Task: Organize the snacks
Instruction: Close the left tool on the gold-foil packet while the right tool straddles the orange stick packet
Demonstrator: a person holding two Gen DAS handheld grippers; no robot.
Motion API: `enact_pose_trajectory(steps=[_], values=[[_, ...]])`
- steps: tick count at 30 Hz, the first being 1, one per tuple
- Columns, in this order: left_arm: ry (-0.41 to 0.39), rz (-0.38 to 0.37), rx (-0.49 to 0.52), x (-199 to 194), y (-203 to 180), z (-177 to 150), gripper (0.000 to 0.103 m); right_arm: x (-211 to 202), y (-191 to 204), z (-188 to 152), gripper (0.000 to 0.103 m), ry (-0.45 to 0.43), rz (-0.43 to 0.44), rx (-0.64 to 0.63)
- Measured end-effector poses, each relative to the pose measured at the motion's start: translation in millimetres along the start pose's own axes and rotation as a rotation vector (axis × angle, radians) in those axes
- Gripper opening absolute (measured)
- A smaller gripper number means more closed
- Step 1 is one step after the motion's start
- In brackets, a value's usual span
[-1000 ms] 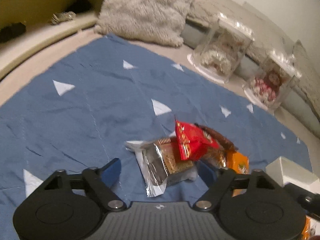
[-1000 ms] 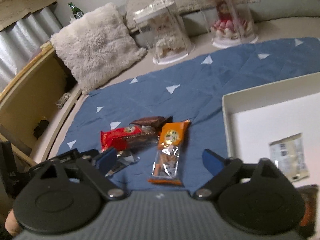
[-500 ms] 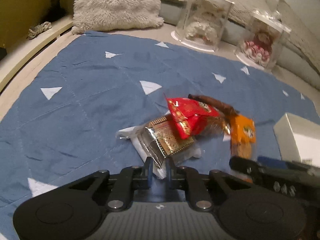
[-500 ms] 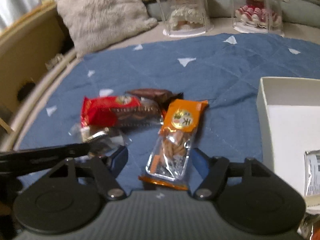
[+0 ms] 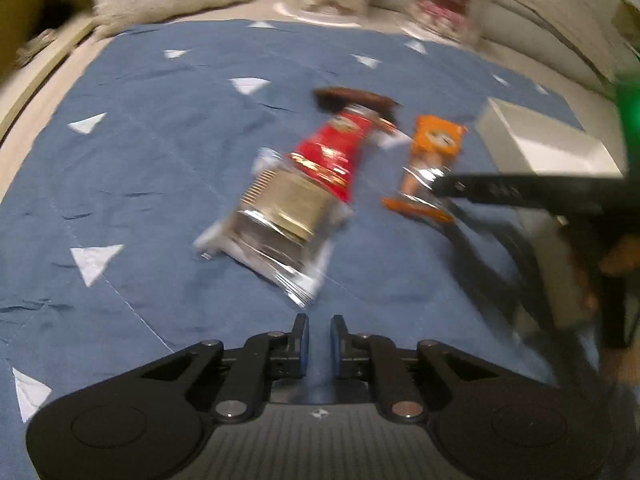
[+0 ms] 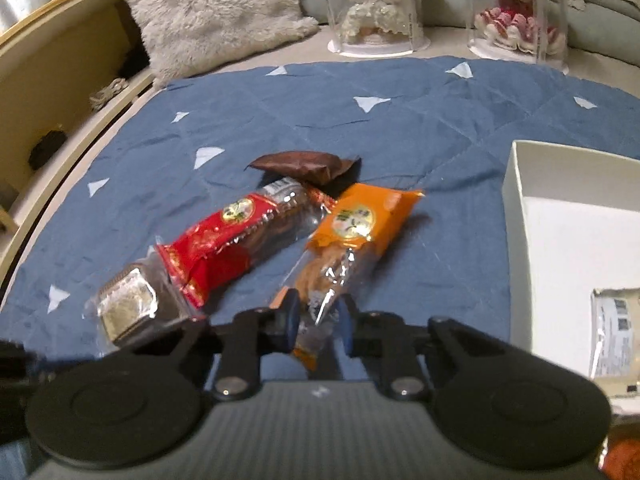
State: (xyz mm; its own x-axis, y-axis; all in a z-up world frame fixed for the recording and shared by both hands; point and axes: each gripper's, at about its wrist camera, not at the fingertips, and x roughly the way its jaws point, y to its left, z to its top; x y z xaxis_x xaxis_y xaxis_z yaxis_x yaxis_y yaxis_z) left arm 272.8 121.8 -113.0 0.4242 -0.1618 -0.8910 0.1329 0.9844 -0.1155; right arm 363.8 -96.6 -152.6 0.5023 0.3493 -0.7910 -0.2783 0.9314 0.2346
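Several snacks lie on a blue cloth. Straight ahead of my left gripper (image 5: 319,336) is a silver-wrapped biscuit (image 5: 280,216); the gripper is shut, just short of the wrapper's near corner, with only cloth showing in its narrow gap. Beyond are a red packet (image 5: 332,152), a brown packet (image 5: 352,100) and an orange packet (image 5: 432,160). My right gripper (image 6: 317,320) is closing, its pads pinching the clear near end of the orange packet (image 6: 356,220). The red packet (image 6: 224,236) and the silver biscuit (image 6: 128,312) lie to its left.
A white box (image 6: 516,184) stands on the right with a pale packet (image 6: 612,328) inside. At the back are a fluffy pillow (image 6: 208,12) and two clear doll cases (image 6: 376,4) (image 6: 520,12). A wooden ledge (image 6: 60,60) borders the left. A hand (image 5: 616,256) is at right.
The left gripper closed, then drew back from the silver biscuit's wrapper. The right gripper dropped toward the orange packet and its jaws narrowed from wide open onto the near end.
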Motion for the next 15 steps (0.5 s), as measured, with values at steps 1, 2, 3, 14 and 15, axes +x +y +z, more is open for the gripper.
enact_pose_trajectory(steps=[1,2,3,14,15], values=[[-0.01,0.007,0.02,-3.7,-3.2,-0.9,0.016,-2.1,0.4,-1.9,0.021,0.005,0.001,-0.009],[-0.031,0.022,0.027,-8.9,-4.9,-0.3,0.028,-4.0,1.6,-4.2,0.02,0.009,0.003,-0.015],[-0.06,0.042,0.028,-13.4,-5.2,1.5,0.045,-6.6,1.8,-6.1,0.018,0.014,0.006,-0.021],[-0.223,0.158,0.15,2.4,-4.0,35.5,0.089,-18.3,10.2,-9.4,0.015,0.013,0.005,0.068],[-0.214,0.155,0.153,6.3,-2.1,37.5,0.089,-18.0,10.0,-7.9,0.028,0.009,0.011,0.093]])
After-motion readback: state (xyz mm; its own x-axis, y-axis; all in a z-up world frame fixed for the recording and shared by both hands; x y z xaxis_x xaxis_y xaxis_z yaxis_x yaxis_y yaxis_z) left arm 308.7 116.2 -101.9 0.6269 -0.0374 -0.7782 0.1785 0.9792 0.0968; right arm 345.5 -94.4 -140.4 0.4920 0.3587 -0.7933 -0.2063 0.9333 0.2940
